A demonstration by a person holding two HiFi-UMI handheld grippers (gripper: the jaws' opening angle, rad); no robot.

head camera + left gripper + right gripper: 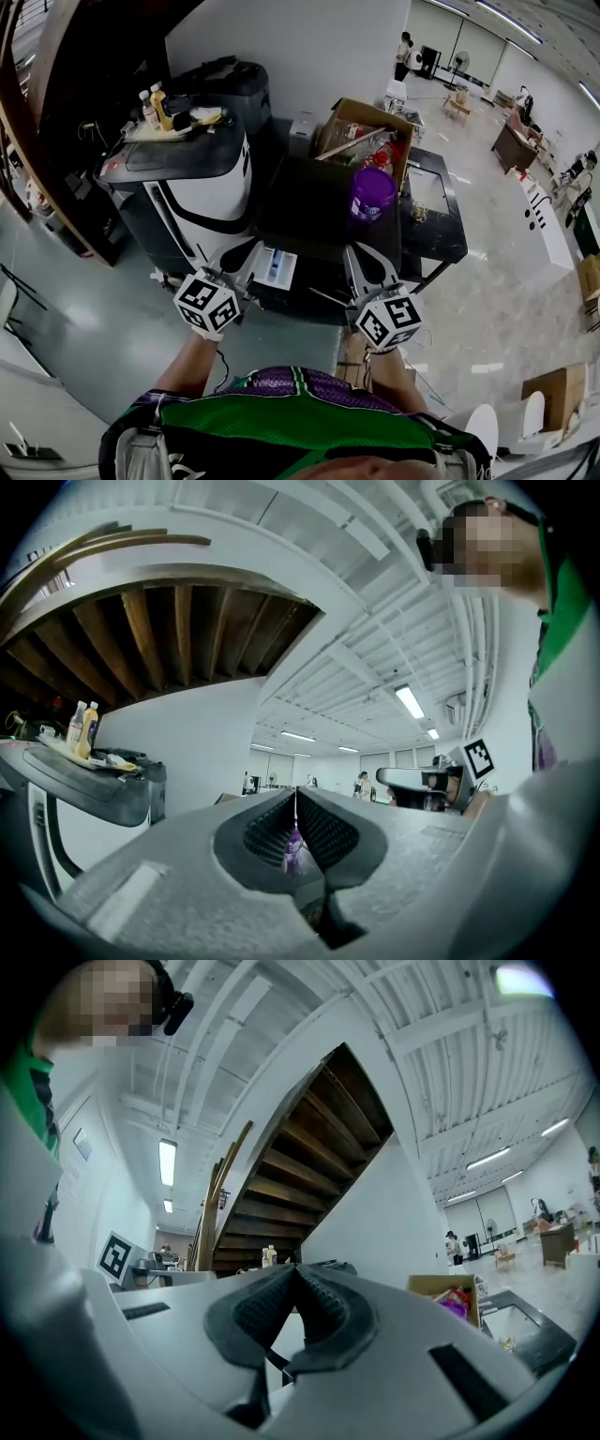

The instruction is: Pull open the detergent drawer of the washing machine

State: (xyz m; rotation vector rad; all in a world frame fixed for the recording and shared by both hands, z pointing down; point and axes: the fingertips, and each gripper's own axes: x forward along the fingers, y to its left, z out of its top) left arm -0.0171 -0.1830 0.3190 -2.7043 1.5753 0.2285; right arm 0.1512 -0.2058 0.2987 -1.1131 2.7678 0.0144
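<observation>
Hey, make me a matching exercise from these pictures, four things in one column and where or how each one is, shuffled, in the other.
1. round purple plastic container
2. open brown cardboard box
3. yellow plastic bottle
4. left gripper

a. jaws shut, nothing held
b. on top of the white-and-black machine
c. on the dark flat machine top
d. beyond the dark machine top, full of clutter

Pairs: 1-c, 2-d, 3-b, 4-a.

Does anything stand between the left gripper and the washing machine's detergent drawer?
Nothing visible does. The left gripper, jaws shut and empty, is close before the light panel on the washer front, likely the drawer; only open space lies between them.
</observation>
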